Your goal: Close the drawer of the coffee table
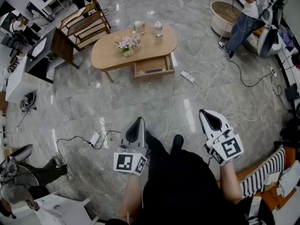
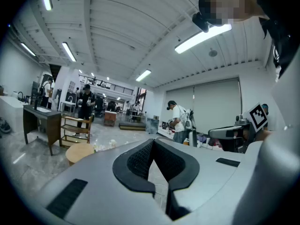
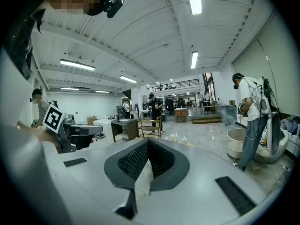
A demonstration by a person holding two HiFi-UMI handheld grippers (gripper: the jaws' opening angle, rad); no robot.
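We hold both tools out over the grey marble floor (image 1: 117, 97), well short of the low oval light-wood bench (image 1: 105, 55) that stands far ahead of us. Its shallow wooden drawer (image 1: 153, 65) is pulled out on the side facing us, below the right half of the top, and something flat and dark lies in it, too small to name.

The left tongs (image 1: 139, 122) are pressed together with nothing between them; in the left gripper view their dark ribbed pads (image 2: 140, 159) meet at the tip. The right tongs (image 1: 206, 114) are likewise pressed together and empty.

On the bench stand a small pot of pink flowers (image 1: 125, 44) and two clear bottles (image 1: 158, 29). A white power strip (image 1: 187, 76) lies on the floor just right of the drawer.
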